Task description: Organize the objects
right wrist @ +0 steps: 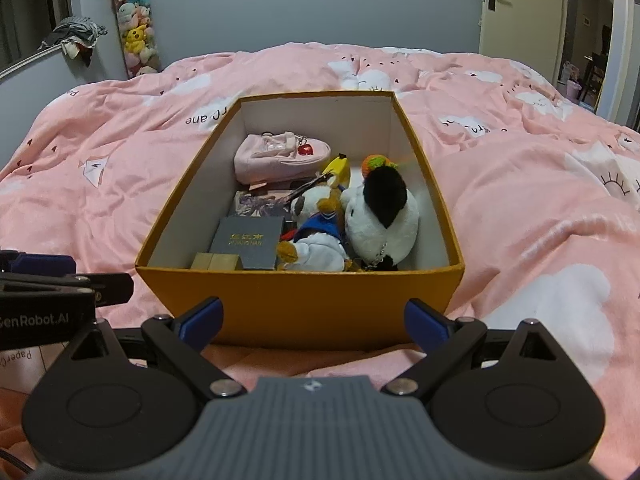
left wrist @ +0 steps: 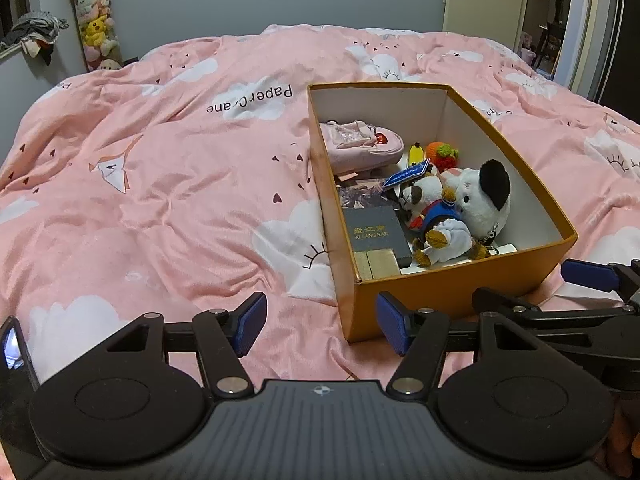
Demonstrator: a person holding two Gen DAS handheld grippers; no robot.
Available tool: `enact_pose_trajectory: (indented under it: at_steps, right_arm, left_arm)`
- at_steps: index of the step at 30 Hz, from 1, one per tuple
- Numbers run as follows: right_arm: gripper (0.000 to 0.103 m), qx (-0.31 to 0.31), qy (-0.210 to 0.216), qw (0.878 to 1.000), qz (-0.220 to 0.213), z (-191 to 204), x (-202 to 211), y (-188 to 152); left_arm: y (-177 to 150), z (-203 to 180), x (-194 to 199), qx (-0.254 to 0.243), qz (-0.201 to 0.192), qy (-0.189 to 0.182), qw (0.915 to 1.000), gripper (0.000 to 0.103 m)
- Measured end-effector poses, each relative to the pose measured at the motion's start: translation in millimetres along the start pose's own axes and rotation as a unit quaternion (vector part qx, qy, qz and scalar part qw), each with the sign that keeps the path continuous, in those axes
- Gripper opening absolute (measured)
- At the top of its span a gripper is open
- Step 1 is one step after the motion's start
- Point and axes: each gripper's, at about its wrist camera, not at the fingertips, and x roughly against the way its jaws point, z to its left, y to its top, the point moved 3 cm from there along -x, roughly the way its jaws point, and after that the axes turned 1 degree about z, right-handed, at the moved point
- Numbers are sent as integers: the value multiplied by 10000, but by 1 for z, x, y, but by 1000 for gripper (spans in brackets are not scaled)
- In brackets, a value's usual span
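Note:
An orange cardboard box [left wrist: 448, 292] [right wrist: 304, 300] lies open on the pink bedspread. It holds a pink pouch [right wrist: 280, 156], a toy banana [right wrist: 340, 168], an orange knitted fruit [left wrist: 442, 154], a black-and-white plush [right wrist: 384, 216], a small plush in blue clothes [left wrist: 432, 216], a dark book [right wrist: 250, 244] and wooden blocks [right wrist: 218, 261]. My left gripper [left wrist: 320, 326] is open and empty, at the box's near left corner. My right gripper [right wrist: 314, 320] is open and empty, just in front of the box's near wall. The right gripper also shows in the left wrist view [left wrist: 580, 280].
The pink cloud-print bedspread [left wrist: 160, 200] covers the whole bed. A hanging column of plush toys [right wrist: 134, 28] is on the far wall at the left, with clothes [right wrist: 76, 36] on a rail beside it. An open door [right wrist: 520, 12] is at the far right.

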Motion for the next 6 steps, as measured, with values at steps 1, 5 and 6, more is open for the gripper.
enact_pose_trajectory:
  at_steps: [1, 5, 6]
  right_arm:
    - [97, -35, 15, 10000, 6, -1, -1, 0]
    - [97, -188, 84, 9998, 62, -5, -3, -2]
    - [97, -192, 77, 9998, 48, -6, -2, -2]
  left_arm:
    - [-1, 0, 0, 16, 6, 1, 10000, 73]
    - [-2, 0, 1, 21, -6, -3, 10000, 73]
    - [-2, 0, 2, 4, -28, 6, 10000, 73]
